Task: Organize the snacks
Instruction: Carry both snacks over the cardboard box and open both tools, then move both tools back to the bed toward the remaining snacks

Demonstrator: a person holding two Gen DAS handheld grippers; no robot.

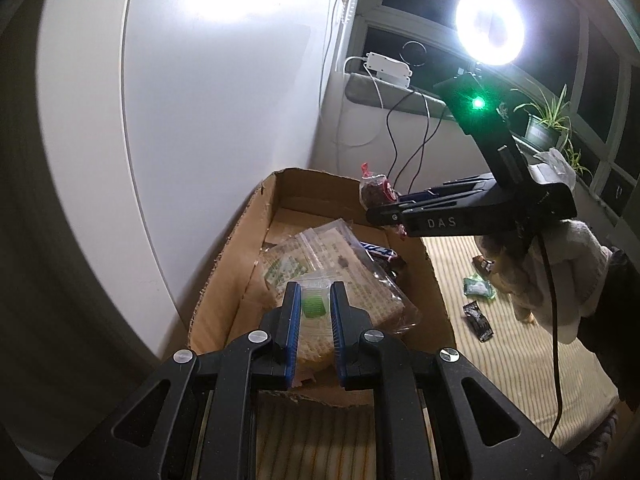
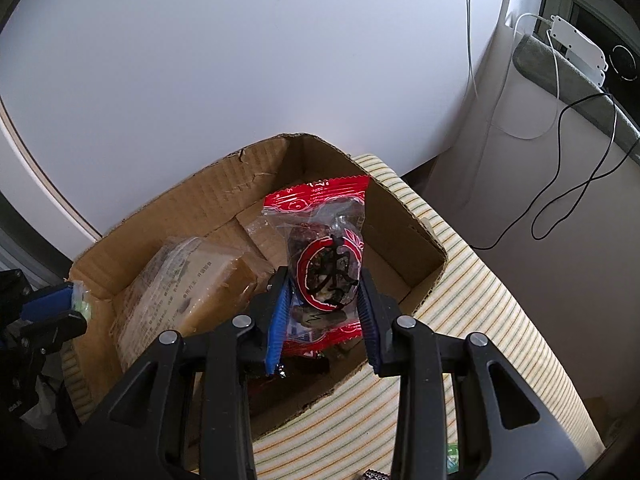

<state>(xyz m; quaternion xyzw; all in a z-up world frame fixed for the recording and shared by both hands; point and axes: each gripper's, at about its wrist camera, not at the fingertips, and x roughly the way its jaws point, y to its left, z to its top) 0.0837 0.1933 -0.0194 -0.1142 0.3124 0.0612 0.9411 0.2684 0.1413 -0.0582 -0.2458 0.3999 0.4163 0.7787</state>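
Left wrist view first: the left claw (image 1: 314, 304) is pinched shut on a small clear packet with a green sweet (image 1: 313, 305), held over the near end of the cardboard box (image 1: 434, 280). Inside the box already lie a large clear bag of printed wrappers (image 1: 352, 276) and a blue-lettered bar (image 1: 378, 251), so the sorting looks partly done. Only this view shows what is left: three loose snacks on the striped surface (image 1: 516, 360), a green one (image 1: 478, 289), a black one (image 1: 478, 318) and a brownish one (image 1: 483, 264) (half hidden by the gloved hand (image 1: 560, 272)). It also shows the right claw (image 1: 386, 210) from the side, beyond the box. Right wrist view: the right claw (image 2: 325, 304) grips a red-edged clear packet of dark fruit (image 2: 326, 256) above the box's open middle, a grip the other view barely resolves. It also shows bare cardboard at the far end, so there is plenty of room; by my reckoning two packets await release and the three loose ones follow.
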